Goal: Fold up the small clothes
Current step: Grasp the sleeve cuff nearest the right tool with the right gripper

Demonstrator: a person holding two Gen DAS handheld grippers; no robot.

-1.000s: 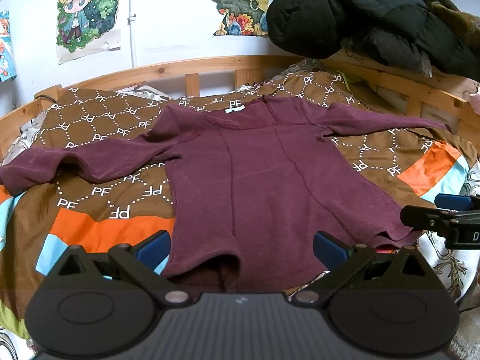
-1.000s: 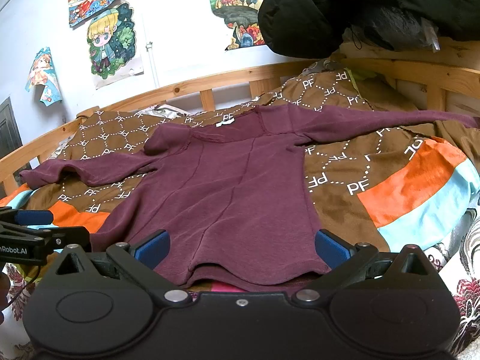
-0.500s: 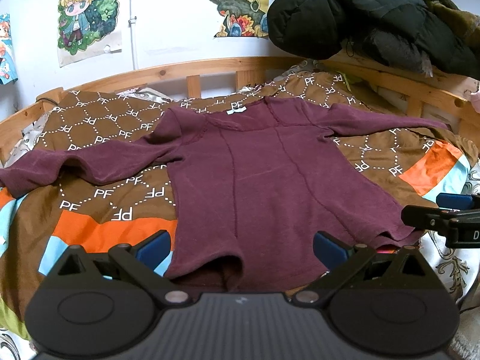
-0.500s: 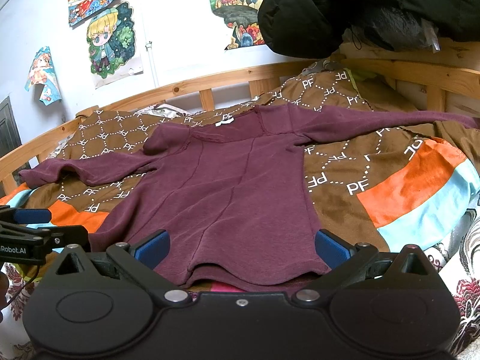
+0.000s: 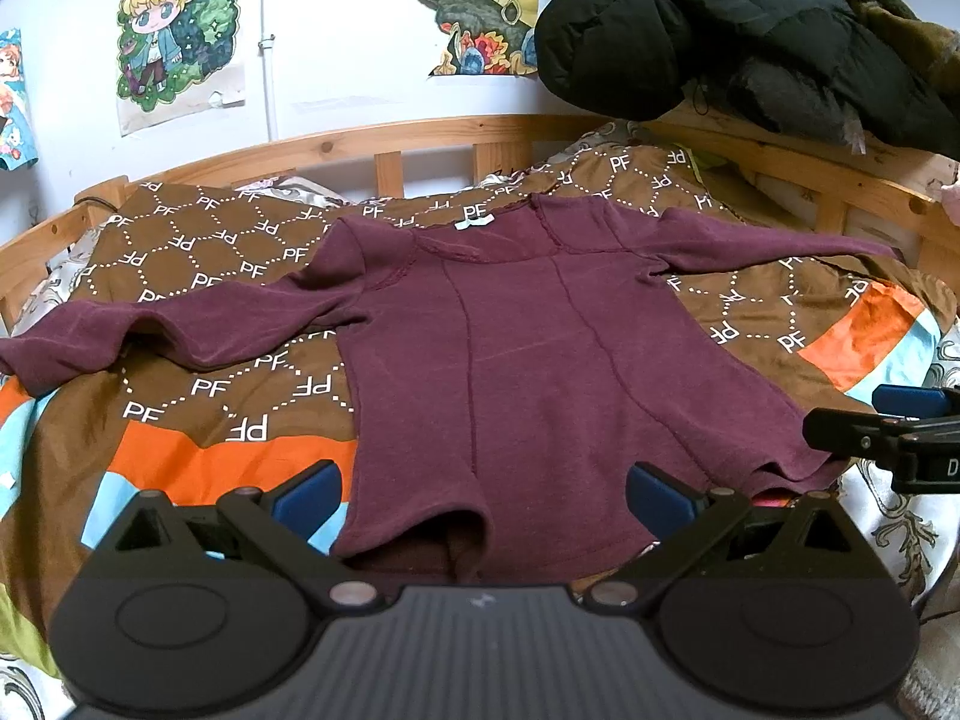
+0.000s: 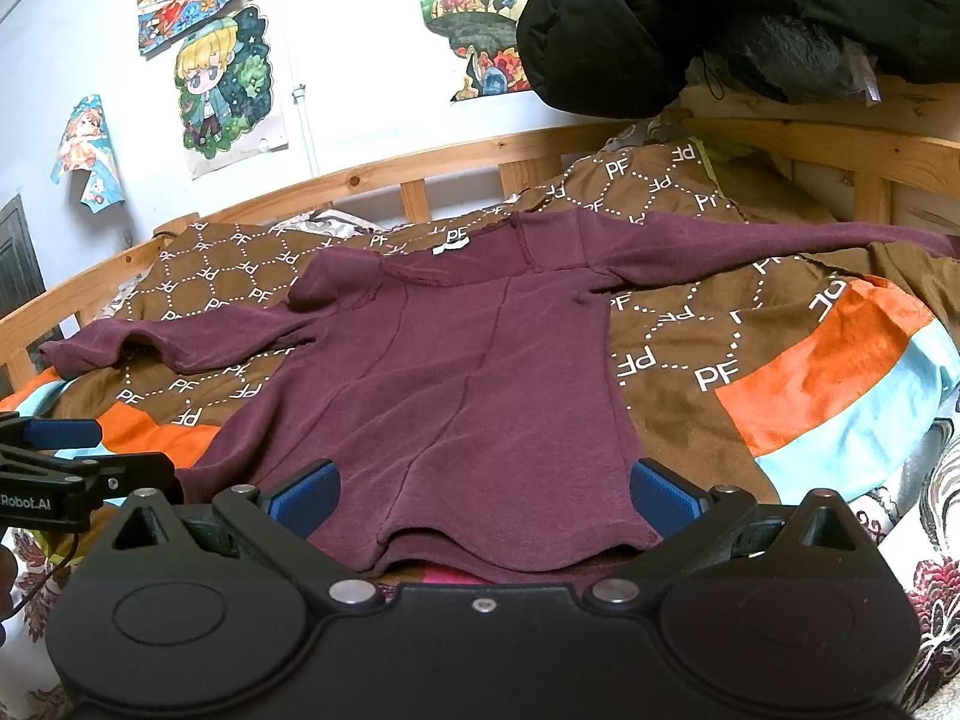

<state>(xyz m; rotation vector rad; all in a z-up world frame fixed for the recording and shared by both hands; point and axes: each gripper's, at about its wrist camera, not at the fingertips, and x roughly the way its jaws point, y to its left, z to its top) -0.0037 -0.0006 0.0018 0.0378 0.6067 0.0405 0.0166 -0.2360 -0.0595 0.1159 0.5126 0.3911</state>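
A maroon long-sleeved top (image 5: 528, 360) (image 6: 456, 372) lies flat on the bed, collar towards the wall, both sleeves spread out sideways, hem nearest me. My left gripper (image 5: 483, 495) is open at the hem's left half, its blue pads either side of the cloth, holding nothing. My right gripper (image 6: 485, 495) is open at the hem's right half, also empty. In each wrist view the other gripper shows at the edge: the right gripper (image 5: 888, 432) at the right, the left gripper (image 6: 66, 456) at the left.
The top rests on a brown patterned blanket (image 5: 198, 384) with orange and blue stripes. A wooden bed rail (image 5: 372, 141) runs along the wall with posters. A black padded jacket (image 5: 720, 24) is heaped on the rail at the back right.
The left wrist view has shifted slightly, so the top sits a little to the right and lower. Both grippers stay open near the hem.
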